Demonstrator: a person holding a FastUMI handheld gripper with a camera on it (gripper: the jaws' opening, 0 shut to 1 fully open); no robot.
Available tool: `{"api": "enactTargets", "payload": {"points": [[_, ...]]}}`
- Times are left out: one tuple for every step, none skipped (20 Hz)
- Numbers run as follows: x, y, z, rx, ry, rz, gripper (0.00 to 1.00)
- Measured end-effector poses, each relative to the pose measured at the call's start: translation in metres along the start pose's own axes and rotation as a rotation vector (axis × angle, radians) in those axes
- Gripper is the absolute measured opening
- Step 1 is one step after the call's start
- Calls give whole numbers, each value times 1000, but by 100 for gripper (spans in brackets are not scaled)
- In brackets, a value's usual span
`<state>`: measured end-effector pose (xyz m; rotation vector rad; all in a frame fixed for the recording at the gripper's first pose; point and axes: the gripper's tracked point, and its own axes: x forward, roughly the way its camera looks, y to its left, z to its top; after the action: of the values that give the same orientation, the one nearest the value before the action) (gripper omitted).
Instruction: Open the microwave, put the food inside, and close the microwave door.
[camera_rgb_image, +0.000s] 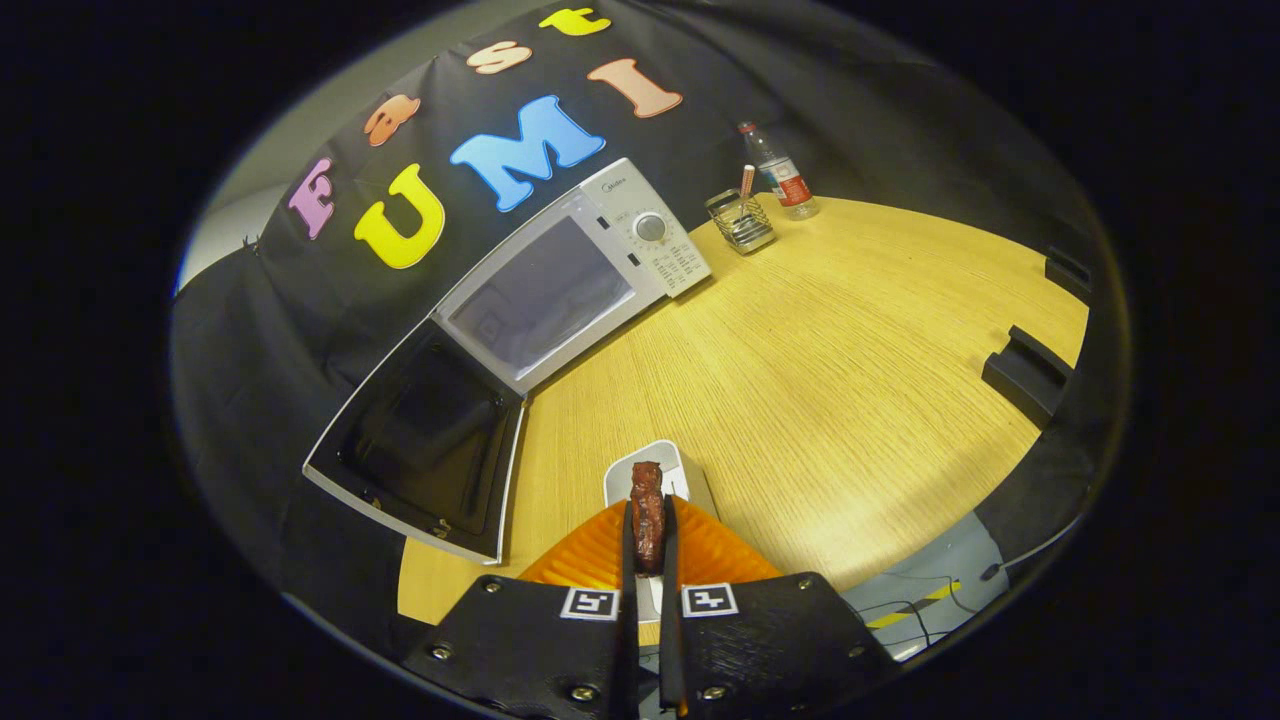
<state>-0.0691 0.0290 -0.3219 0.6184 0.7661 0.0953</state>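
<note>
My gripper is squeezing the food by its middle, above the counter. It looks small, light and soft. The microwave door hangs open ahead.

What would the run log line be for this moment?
gripper: shut on dark red-brown food piece | white microwave: door open | food: not yet inside
</note>
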Motion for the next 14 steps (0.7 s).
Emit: {"api": "enactTargets", "payload": {"points": [[-3,2,7,1,-7,1,8],[-5,7,12,2,-18,8,8],[-7,14,20,-1,-28,18,8],[-7,23,28,-7,-40,29,8],[-6,32,39,-17,-52,44,8],[-5,42,49,-25,-64,59,8],[-3,51,60,-35,-77,76,8],[-1,61,71,-46,-91,93,8],[1,71,82,-56,-101,109,8],[5,81,89,-69,-109,126,8],[9,90,97,-82,-114,138,8],[16,97,105,-95,-120,150,8],[21,105,111,-106,-125,162,8],[27,113,117,-114,-128,174,8]]}}
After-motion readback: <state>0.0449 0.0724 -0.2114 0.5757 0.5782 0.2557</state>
